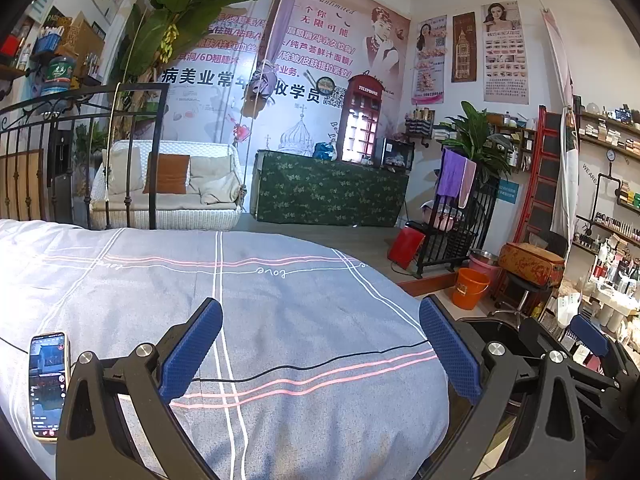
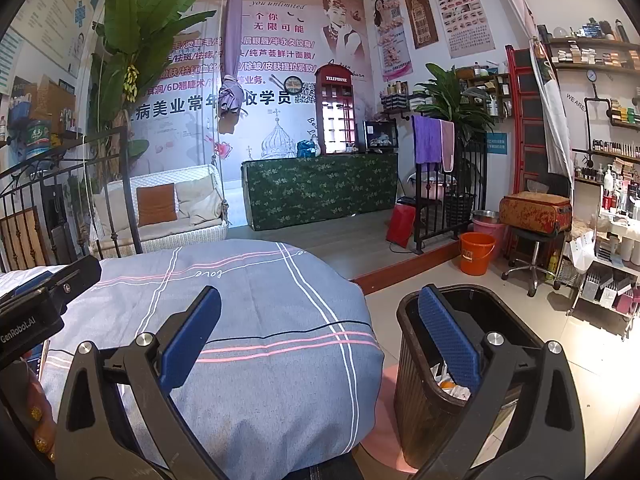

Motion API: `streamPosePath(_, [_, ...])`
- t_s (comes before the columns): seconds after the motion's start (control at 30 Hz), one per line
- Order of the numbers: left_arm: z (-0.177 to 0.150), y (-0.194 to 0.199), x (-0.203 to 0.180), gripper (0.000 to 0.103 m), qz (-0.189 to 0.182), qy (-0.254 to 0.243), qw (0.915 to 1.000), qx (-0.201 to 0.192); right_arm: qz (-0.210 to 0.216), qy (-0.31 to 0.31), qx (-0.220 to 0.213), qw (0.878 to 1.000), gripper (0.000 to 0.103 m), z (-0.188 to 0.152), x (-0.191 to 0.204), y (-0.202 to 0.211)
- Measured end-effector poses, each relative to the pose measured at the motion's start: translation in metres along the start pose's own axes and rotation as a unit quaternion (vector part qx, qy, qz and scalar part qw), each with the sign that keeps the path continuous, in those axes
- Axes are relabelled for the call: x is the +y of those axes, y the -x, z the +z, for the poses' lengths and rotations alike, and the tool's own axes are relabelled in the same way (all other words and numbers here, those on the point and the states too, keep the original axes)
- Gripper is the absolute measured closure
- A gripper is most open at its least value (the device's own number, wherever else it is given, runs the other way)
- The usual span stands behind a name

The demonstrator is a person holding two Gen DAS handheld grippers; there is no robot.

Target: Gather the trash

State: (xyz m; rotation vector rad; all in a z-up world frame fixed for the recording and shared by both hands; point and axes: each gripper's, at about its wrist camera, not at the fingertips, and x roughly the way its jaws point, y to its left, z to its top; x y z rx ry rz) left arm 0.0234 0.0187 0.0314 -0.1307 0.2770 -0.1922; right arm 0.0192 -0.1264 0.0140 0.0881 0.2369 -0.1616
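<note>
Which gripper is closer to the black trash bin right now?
Right. The right gripper hangs partly over the black trash bin, one finger in front of its opening. The left gripper is over the bed, farther away; both are open.

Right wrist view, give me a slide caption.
Open right gripper hovers between the grey bed cover and the black trash bin holding scraps.

The right claw (image 2: 318, 338) stands wide apart with blue ribbed pads, holding nothing, over the edge of a bed under a grey-blue striped cover (image 2: 248, 320). Just beside the bed stands a dark ribbed plastic trash bin (image 2: 424, 400) with scraps inside.
</note>
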Motion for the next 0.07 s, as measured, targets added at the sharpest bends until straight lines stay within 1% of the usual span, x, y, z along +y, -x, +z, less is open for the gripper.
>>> streamPosePath(0.07, [-0.0018,0.0004,-0.0002,0.006,0.0,0.0,1.0,0.002,0.001,0.0,0.001,1.0,0.006,0.0001,-0.0001,-0.0002])
